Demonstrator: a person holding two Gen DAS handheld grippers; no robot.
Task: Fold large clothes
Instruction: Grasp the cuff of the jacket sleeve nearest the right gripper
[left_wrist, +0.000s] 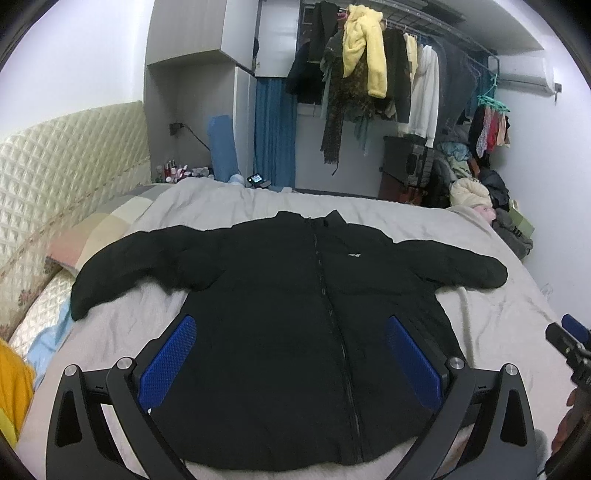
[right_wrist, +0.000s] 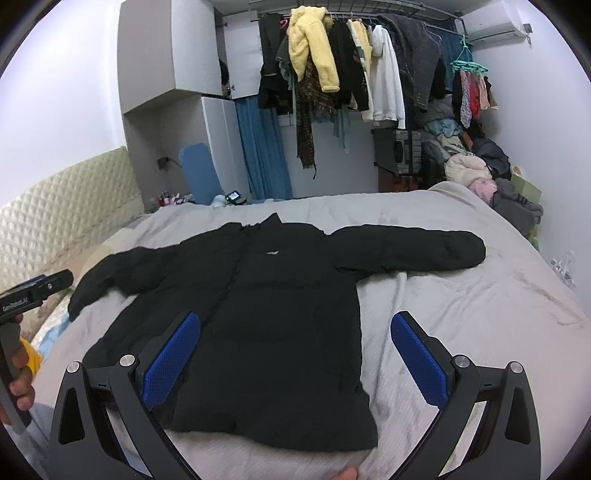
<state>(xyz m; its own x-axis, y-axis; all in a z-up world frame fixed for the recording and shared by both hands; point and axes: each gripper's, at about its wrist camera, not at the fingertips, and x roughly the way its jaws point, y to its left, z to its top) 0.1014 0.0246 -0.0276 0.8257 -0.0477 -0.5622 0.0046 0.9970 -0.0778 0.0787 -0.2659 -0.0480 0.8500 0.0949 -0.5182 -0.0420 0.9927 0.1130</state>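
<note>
A large black puffer jacket (left_wrist: 295, 314) lies flat and zipped on the grey bed sheet (left_wrist: 129, 332), front up, collar away from me, both sleeves spread out sideways. It also shows in the right wrist view (right_wrist: 280, 314). My left gripper (left_wrist: 291, 332) is open and empty, hovering above the jacket's lower body. My right gripper (right_wrist: 295, 328) is open and empty above the jacket's lower right half, its right finger over bare sheet (right_wrist: 461, 314). Each gripper shows at the edge of the other's view.
A quilted cream headboard (left_wrist: 55, 177) and pillows stand at the left. A rack of hanging clothes (left_wrist: 369, 74) and a heap of clothes (left_wrist: 480, 192) fill the far wall. A yellow garment (left_wrist: 11, 387) lies at the left bed edge.
</note>
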